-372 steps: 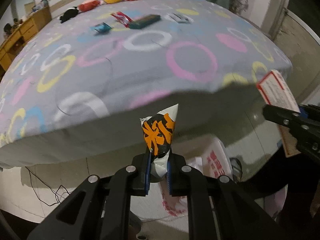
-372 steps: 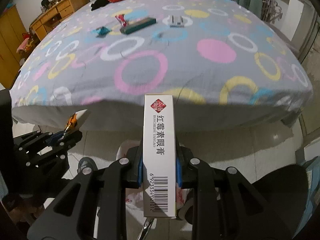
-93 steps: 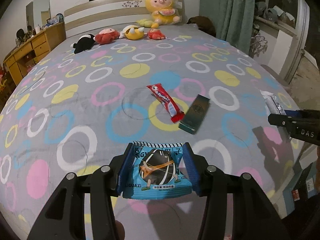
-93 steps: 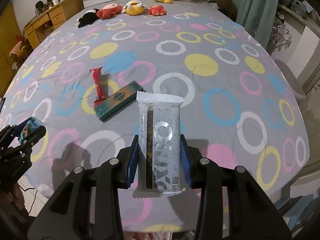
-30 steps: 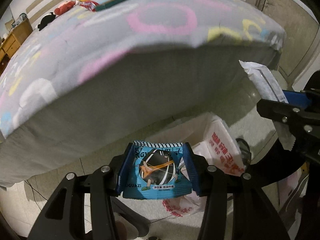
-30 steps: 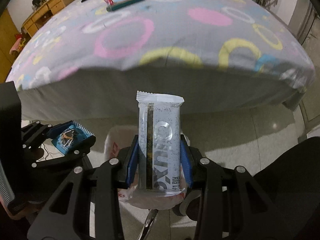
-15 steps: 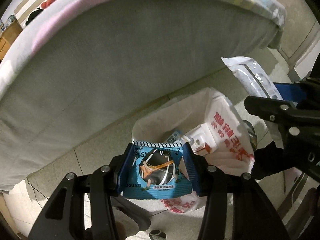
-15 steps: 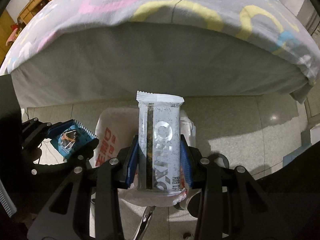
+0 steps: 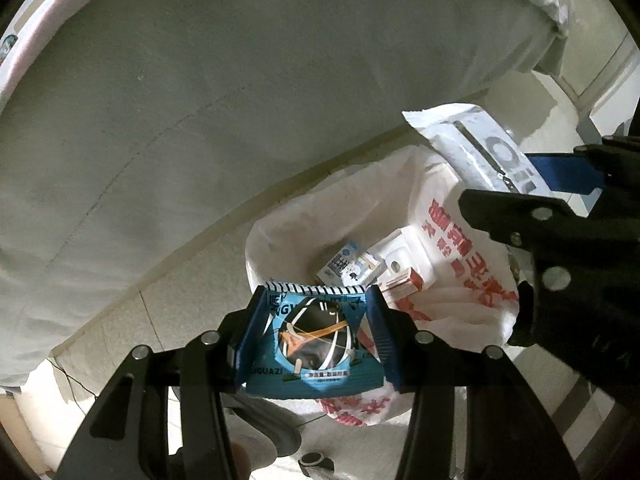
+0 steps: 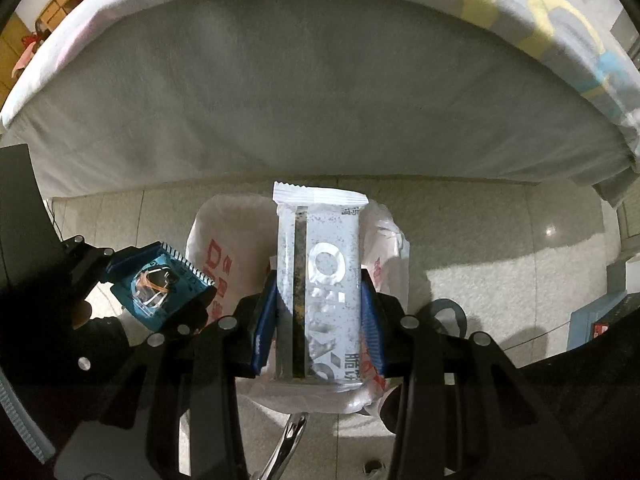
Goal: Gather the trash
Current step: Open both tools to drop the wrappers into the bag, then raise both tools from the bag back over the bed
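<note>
Grippers both squeeze snacks above the white trash bag [image 9: 460, 312]: left gripper [image 9: 314, 340] a blue packet [image 9: 312, 352], right gripper [image 10: 319, 320] a silver wrapper [image 10: 320, 280].

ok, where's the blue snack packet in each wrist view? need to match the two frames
Left wrist: blue snack packet sits low centre, clamped in the left hand-held gripper, just in front of the bag opening.
Right wrist: the same packet is at the left edge, mid-height, left of the bag.
Shared landmark: the white trash bag with red print, right of centre in the left view, centre in the right.
</note>
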The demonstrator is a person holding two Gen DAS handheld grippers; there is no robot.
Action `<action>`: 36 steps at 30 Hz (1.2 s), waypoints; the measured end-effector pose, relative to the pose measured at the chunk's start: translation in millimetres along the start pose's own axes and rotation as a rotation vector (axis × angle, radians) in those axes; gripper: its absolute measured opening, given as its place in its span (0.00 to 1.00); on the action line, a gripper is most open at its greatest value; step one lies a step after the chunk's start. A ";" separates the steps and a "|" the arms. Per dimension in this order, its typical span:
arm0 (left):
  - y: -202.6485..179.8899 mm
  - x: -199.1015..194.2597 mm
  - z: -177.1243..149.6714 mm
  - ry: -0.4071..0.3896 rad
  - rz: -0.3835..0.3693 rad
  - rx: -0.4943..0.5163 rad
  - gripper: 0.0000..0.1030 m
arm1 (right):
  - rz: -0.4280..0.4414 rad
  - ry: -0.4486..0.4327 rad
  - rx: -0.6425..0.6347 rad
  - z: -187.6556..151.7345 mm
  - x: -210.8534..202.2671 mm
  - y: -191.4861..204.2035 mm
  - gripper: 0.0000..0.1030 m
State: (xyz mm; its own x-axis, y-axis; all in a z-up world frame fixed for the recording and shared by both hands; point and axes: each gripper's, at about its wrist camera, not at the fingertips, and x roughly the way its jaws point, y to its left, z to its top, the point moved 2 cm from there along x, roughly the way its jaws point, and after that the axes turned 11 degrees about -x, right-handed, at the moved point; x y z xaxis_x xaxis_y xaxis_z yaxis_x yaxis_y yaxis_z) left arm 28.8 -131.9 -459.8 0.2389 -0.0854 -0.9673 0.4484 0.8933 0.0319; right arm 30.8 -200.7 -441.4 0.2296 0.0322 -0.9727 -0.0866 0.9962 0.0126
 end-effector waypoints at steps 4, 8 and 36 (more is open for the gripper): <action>1.3 2.1 0.0 0.009 0.006 0.001 0.52 | 0.012 0.022 -0.003 0.4 4.3 -5.5 0.37; 3.3 3.3 -0.4 0.022 0.012 -0.004 0.69 | 0.025 0.036 0.005 5.1 7.3 -9.0 0.53; 8.2 -0.6 0.4 0.005 0.053 -0.010 0.85 | 0.039 0.011 0.139 -4.7 -2.0 -26.3 0.73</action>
State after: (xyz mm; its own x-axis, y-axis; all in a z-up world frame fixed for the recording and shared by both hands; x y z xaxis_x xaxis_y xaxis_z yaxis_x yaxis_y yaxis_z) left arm 32.6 -124.7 -458.8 0.2583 -0.0354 -0.9654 0.4268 0.9007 0.0812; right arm 28.1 -227.3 -440.8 0.2184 0.0715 -0.9732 0.0396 0.9958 0.0820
